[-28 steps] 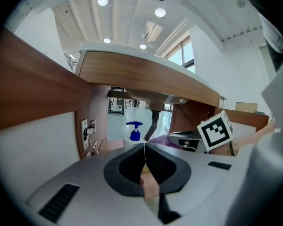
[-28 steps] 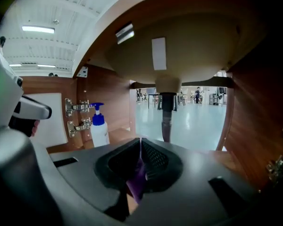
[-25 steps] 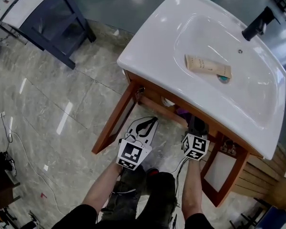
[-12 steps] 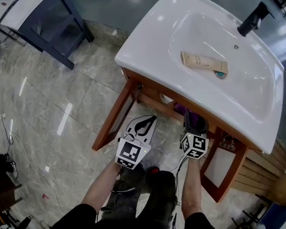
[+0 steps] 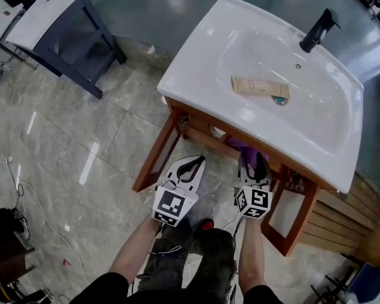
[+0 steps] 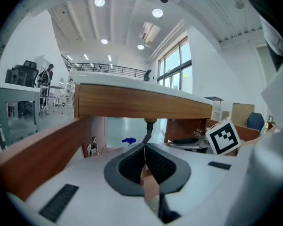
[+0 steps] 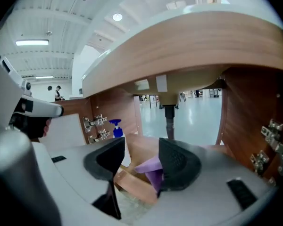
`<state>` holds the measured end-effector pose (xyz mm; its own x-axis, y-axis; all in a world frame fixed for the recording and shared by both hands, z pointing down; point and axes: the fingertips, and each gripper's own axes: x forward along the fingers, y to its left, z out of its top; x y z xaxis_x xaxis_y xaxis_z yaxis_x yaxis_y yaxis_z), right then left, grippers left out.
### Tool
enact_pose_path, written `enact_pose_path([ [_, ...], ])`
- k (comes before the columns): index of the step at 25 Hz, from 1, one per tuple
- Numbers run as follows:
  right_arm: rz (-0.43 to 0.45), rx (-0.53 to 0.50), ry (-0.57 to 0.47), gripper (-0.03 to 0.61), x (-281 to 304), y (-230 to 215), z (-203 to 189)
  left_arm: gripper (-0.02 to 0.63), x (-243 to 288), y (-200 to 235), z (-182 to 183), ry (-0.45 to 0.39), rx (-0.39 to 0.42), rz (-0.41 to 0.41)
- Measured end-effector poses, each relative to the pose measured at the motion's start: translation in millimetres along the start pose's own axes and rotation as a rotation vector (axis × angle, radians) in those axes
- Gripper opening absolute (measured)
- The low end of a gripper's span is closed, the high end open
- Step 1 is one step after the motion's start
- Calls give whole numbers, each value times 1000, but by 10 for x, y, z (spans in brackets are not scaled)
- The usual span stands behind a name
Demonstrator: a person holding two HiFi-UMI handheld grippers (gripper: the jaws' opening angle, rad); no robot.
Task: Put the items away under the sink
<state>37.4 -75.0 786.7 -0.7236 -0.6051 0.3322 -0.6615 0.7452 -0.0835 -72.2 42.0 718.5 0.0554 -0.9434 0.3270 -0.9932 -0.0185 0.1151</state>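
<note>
Head view: tube (image 5: 260, 87) lay in sink (image 5: 196, 56), probably light, squashy, best pinched mid-body; left gripper (image 5: 193, 164) stood shut, empty; right gripper (image 5: 253, 163) had just been opening, purple item (image 7: 151, 165) loose between its jaws.

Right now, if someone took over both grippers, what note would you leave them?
Left gripper: shut, empty, held in front of the cabinet.
Right gripper: jaws have just been opening; the purple item shows between them, not clamped, under the sink.
Done: the purple item and a blue spray bottle are under the sink.
Left: the tan tube lies in the sink; it probably goes below next.
</note>
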Motion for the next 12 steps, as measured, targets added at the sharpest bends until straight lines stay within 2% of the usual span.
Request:
enact_pose_path([
  [6, 26, 17, -13, 232, -413, 216, 398, 9, -279, -151, 392, 5, 9, 2],
  [12, 74, 15, -20, 232, -816, 478, 913, 9, -582, -322, 939, 3, 15, -5],
])
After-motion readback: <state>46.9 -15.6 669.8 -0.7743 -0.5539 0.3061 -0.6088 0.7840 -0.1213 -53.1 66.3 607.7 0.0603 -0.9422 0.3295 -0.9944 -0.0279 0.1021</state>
